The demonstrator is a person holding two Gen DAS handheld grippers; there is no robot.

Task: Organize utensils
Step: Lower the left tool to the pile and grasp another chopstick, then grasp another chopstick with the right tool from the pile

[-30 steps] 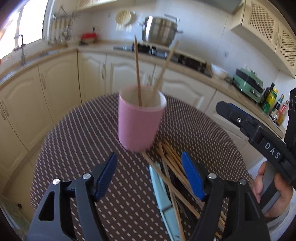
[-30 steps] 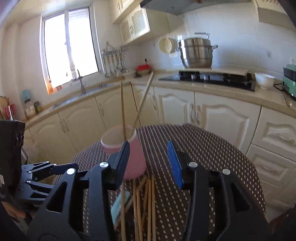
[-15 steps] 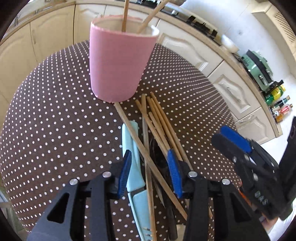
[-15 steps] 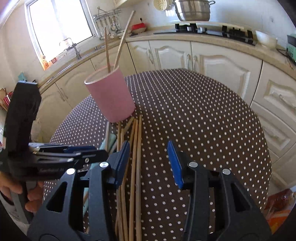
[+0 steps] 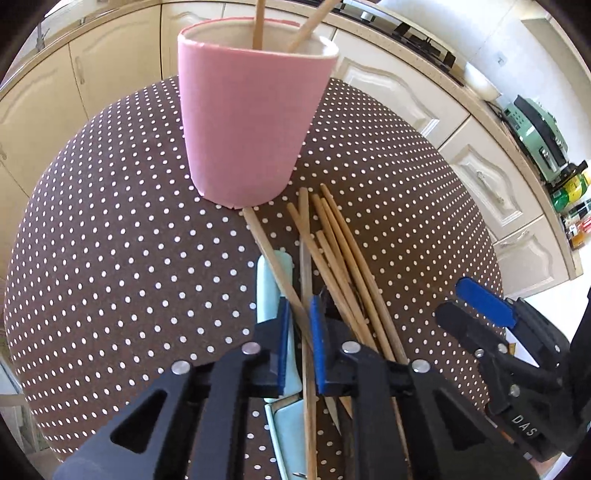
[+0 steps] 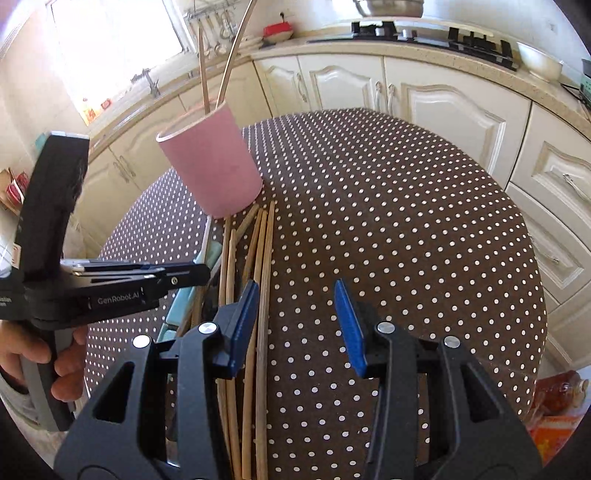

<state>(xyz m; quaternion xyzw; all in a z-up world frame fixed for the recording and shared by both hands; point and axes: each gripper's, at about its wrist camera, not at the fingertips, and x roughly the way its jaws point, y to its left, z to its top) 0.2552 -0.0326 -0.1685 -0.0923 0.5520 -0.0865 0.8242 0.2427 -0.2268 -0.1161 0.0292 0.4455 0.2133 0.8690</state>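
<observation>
- Chopsticks (image 5: 334, 254) lie in a loose crossed heap on the dotted surface (image 5: 122, 258), just in front of the pink cup (image 5: 249, 122), which already holds two.
- Our left hand-held gripper (image 5: 297, 314) is closing on two crossing sticks; we may lift both, or drag the heap.
- Beneath lies a pale blue utensil (image 5: 275, 291), which could snag.
- Our right hand-held gripper (image 6: 295, 325) hangs apart, empty, beside the heap.

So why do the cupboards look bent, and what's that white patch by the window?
Left wrist view: the wide lens bows the cupboards and rounds the table; corners go black. Right wrist view: daylight burns out the window, yet the pink cup and chopsticks stay sharp.
</observation>
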